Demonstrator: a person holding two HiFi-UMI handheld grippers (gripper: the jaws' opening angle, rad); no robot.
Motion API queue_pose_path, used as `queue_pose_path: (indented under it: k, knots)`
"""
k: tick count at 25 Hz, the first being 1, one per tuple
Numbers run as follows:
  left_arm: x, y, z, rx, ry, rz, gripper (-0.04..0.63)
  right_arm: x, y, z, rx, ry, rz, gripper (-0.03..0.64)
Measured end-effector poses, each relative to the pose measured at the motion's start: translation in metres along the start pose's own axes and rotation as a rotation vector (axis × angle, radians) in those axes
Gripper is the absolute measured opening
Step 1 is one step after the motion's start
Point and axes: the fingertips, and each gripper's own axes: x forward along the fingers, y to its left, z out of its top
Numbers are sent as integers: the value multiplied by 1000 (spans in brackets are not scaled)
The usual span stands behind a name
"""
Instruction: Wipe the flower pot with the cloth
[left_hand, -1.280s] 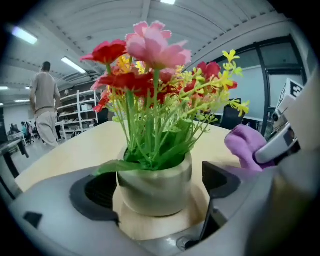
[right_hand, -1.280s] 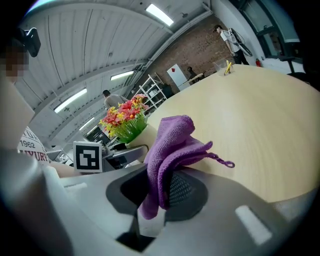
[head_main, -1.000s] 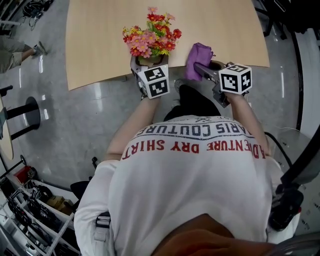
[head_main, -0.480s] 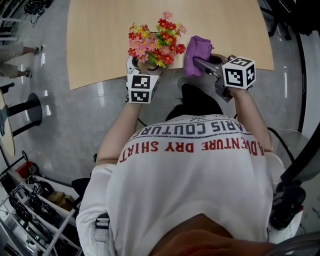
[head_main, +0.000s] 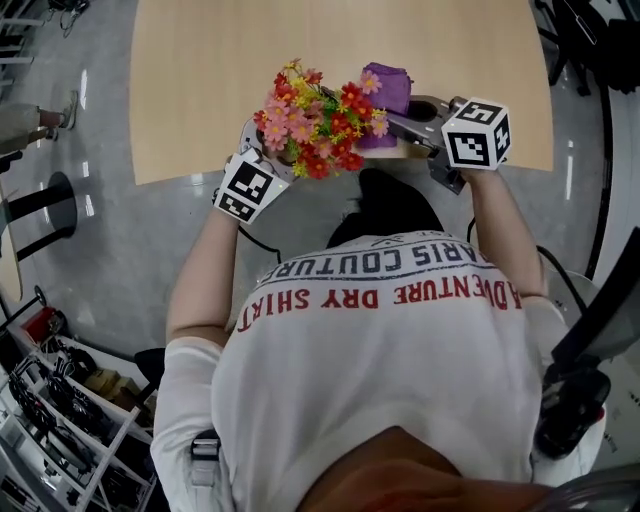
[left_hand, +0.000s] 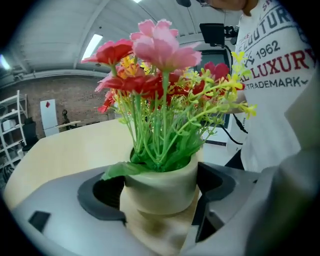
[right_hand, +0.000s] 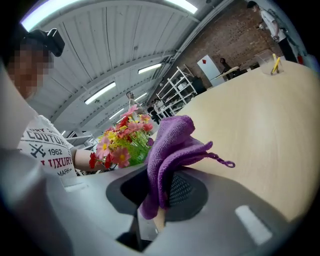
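A cream flower pot (left_hand: 162, 187) with red, pink and yellow artificial flowers (head_main: 320, 125) sits between the jaws of my left gripper (left_hand: 160, 195), which is shut on its sides. In the head view the left gripper (head_main: 268, 148) holds the pot tilted over the table's near edge, and the blooms lean right and hide the pot. My right gripper (head_main: 395, 128) is shut on a purple cloth (head_main: 385, 85), bunched just beyond the flowers. In the right gripper view the cloth (right_hand: 172, 147) stands up out of the right gripper (right_hand: 160, 192), with the flowers (right_hand: 120, 142) to its left. Whether cloth and pot touch is hidden.
The light wooden table (head_main: 200, 60) stretches away from me, and a clear cup with pens (right_hand: 270, 62) stands at its far end. The grey floor holds a black stool base (head_main: 50, 215) at the left and cluttered shelving (head_main: 60, 400) at the lower left.
My left gripper has rolled, so the pot's flowers swung from upright to leaning right. The right gripper carried the cloth farther over the table, close behind the blooms.
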Motion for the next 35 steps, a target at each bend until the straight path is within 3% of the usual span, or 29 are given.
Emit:
queue_pose_path:
  k: [9, 16, 18, 22, 26, 30, 35]
  knots:
    - [3, 4, -3, 31, 15, -62, 456, 33, -1, -7, -85, 173, 112, 44]
    - [3, 3, -4, 42, 22, -82, 457, 42, -6, -10, -46, 265, 186, 44]
    - [3, 4, -4, 44, 19, -86, 457, 45, -13, -12, -44, 295, 165, 44]
    - [2, 4, -3, 42, 14, -92, 457, 55, -37, -24, -115, 385, 27, 44]
    - [4, 4, -3, 46, 16, -98, 457, 58, -47, -29, -74, 428, -9, 44]
    - [3, 4, -4, 46, 27, -89, 457, 56, -45, -27, -63, 409, -13, 44]
    - [-1, 4, -8, 4, 37, -21, 459, 39, -41, -12, 11, 216, -39, 44]
